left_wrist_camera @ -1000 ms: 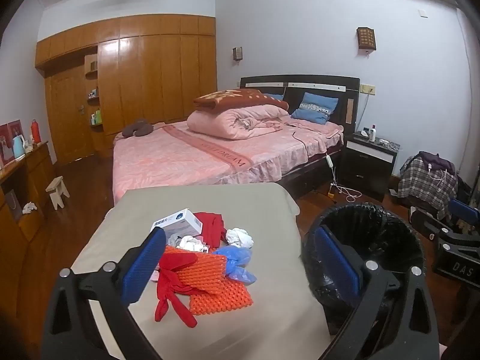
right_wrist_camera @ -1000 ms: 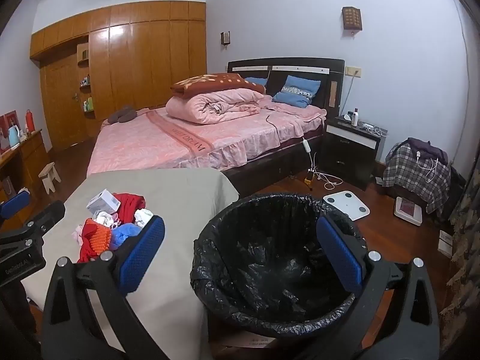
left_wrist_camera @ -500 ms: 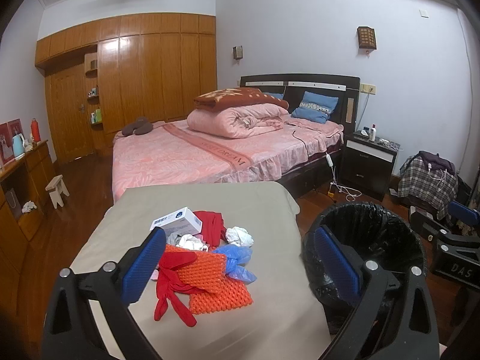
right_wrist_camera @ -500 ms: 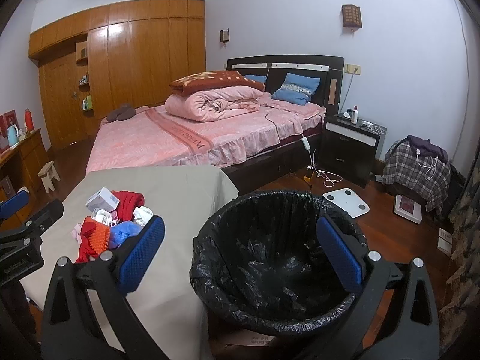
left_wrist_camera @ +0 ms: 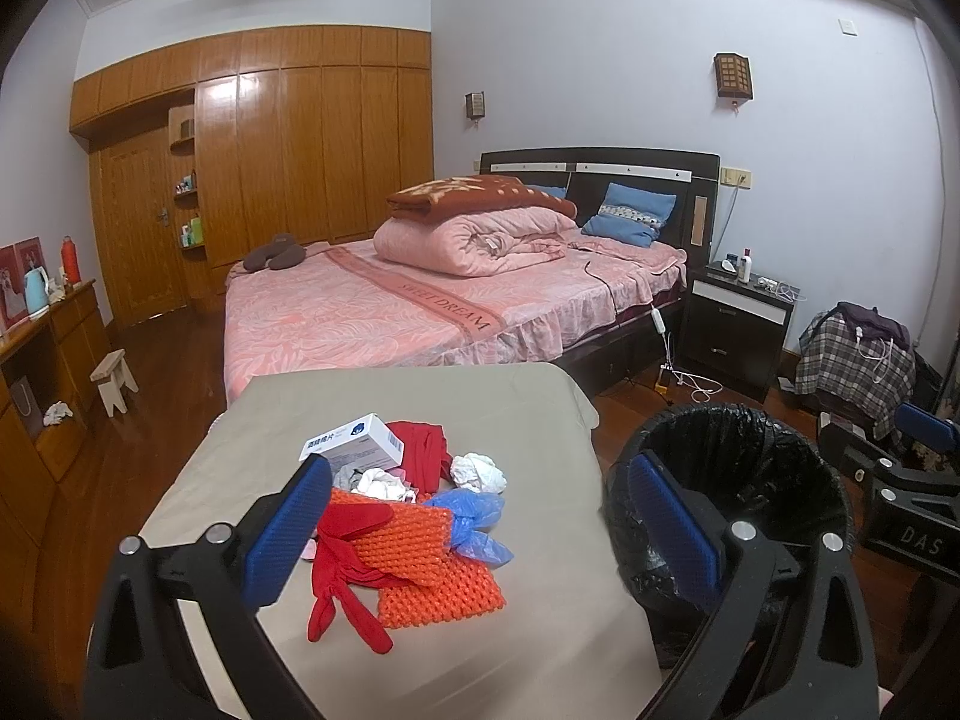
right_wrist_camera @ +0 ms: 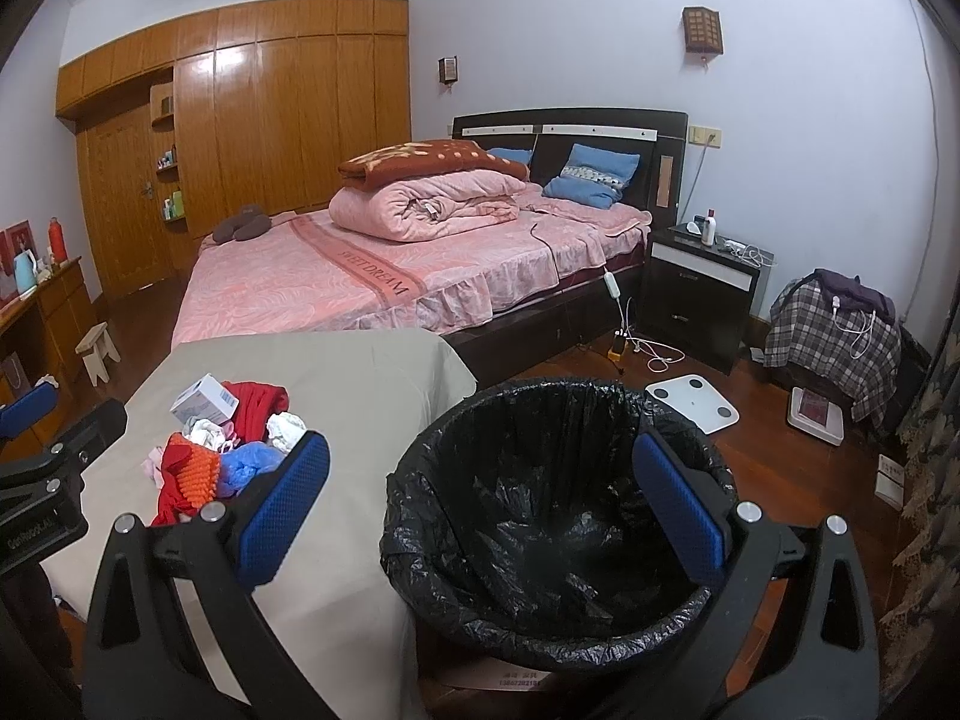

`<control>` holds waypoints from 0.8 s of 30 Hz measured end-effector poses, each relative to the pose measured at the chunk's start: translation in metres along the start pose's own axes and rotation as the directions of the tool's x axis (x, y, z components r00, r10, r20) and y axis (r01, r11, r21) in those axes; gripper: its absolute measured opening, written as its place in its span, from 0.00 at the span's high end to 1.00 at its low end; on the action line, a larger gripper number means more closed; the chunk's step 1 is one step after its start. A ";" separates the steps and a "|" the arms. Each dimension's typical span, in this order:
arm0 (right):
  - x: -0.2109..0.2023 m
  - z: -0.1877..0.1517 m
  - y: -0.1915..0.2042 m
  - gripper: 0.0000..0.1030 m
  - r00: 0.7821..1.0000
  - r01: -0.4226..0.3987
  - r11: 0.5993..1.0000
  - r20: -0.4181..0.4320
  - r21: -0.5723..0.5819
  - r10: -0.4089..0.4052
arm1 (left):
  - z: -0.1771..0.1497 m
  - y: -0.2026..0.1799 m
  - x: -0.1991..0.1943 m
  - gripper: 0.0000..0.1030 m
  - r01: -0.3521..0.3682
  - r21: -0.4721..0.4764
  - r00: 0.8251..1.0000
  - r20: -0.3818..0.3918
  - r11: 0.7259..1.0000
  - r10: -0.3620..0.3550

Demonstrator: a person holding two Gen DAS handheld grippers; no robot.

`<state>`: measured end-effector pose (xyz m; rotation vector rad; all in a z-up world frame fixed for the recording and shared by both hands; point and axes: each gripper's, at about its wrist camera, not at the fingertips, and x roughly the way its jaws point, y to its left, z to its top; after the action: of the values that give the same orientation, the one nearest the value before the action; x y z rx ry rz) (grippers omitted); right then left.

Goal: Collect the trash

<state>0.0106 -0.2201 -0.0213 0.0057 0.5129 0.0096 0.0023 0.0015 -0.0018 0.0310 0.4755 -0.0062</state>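
A heap of trash lies on a beige-covered table (left_wrist_camera: 420, 414): a white box (left_wrist_camera: 354, 447), crumpled white tissue (left_wrist_camera: 478, 471), a blue plastic glove (left_wrist_camera: 474, 525), orange foam netting (left_wrist_camera: 420, 552) and red fabric strips (left_wrist_camera: 348, 594). My left gripper (left_wrist_camera: 480, 525) hangs open above the heap's near side, holding nothing. A bin with a black liner (right_wrist_camera: 558, 516) stands on the floor right of the table. My right gripper (right_wrist_camera: 483, 510) is open over the bin's mouth, empty. The heap (right_wrist_camera: 222, 450) also shows left in the right wrist view.
A pink bed (left_wrist_camera: 456, 294) with folded quilts stands behind the table. A dark nightstand (left_wrist_camera: 738, 324), a plaid-covered bag (left_wrist_camera: 852, 360) and a white scale (right_wrist_camera: 690, 402) sit on the wooden floor at right. A wooden dresser (left_wrist_camera: 42, 372) and small stool (left_wrist_camera: 114, 378) line the left side.
Both views have shifted only slightly; the right gripper has risen a little over the bin. The trash heap has not moved.
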 end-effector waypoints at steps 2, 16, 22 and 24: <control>0.000 0.001 0.000 0.05 1.000 -0.001 1.000 -0.002 0.000 0.001 | 0.000 0.000 0.000 0.06 0.000 0.000 1.000 0.001 1.000 0.000; 0.002 -0.003 0.000 0.05 1.000 -0.002 1.000 -0.005 0.002 0.002 | 0.000 0.000 0.000 0.06 0.000 -0.001 1.000 -0.001 1.000 0.000; 0.002 -0.003 0.000 0.05 1.000 -0.003 1.000 -0.005 0.004 0.003 | 0.000 0.000 0.000 0.06 0.000 -0.001 1.000 0.000 1.000 0.000; 0.002 -0.002 0.000 0.05 1.000 -0.002 1.000 -0.006 0.004 0.002 | 0.000 0.000 0.000 0.06 0.000 -0.001 1.000 -0.001 1.000 0.000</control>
<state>0.0113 -0.2204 -0.0245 0.0106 0.5190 0.0108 0.0023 0.0015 -0.0019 0.0300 0.4761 -0.0058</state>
